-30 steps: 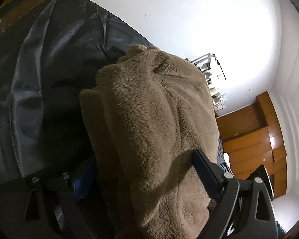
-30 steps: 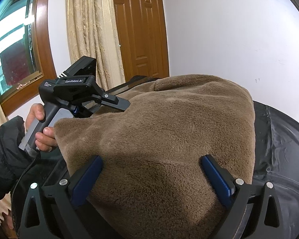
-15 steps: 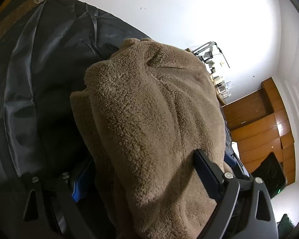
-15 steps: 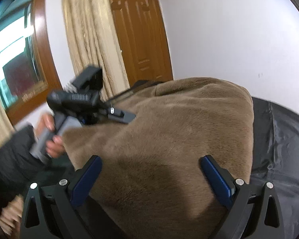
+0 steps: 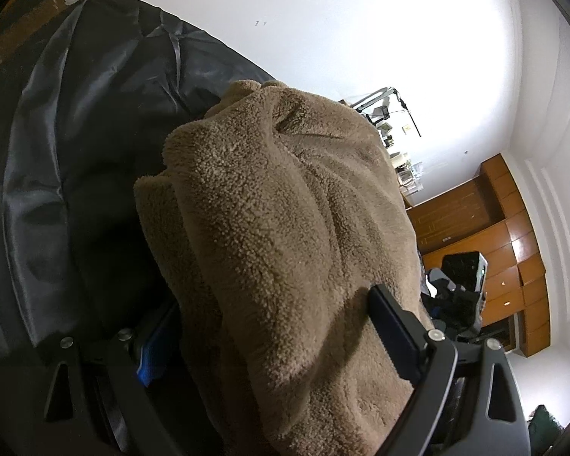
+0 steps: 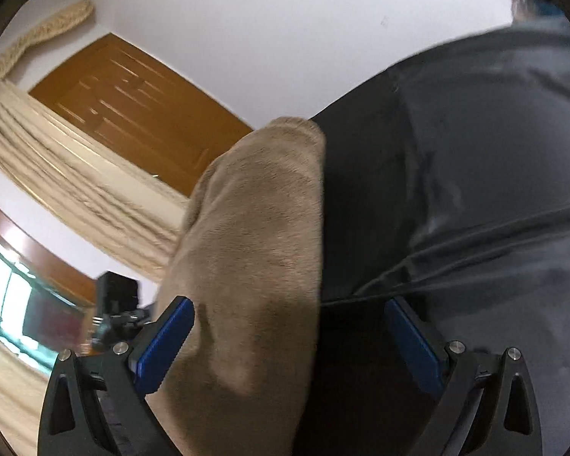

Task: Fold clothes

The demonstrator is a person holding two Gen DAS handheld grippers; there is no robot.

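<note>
A brown fleece garment (image 5: pixel 285 228) lies bunched and folded on a dark grey sheet (image 5: pixel 76 133). My left gripper (image 5: pixel 275 338) is open, its fingers wide apart on either side of the thick fleece, which fills the gap. In the right wrist view the fleece garment (image 6: pixel 254 247) is a narrow folded strip with its edge on the dark sheet (image 6: pixel 456 190). My right gripper (image 6: pixel 288 342) is open too; the fleece lies against its left pad (image 6: pixel 163 342), and the right pad (image 6: pixel 414 338) is over bare sheet.
The right gripper's body (image 5: pixel 456 288) shows past the fleece, before wooden cabinets (image 5: pixel 494 235). The left gripper's body (image 6: pixel 114 304) shows at lower left, with a wooden door (image 6: pixel 133 102), cream curtains (image 6: pixel 57 163) and a window (image 6: pixel 3 285) behind.
The right wrist view has swung and rolled: the fleece went from filling the gap to a narrow strip at the left pad. The left gripper stayed around the fleece, shifting little.
</note>
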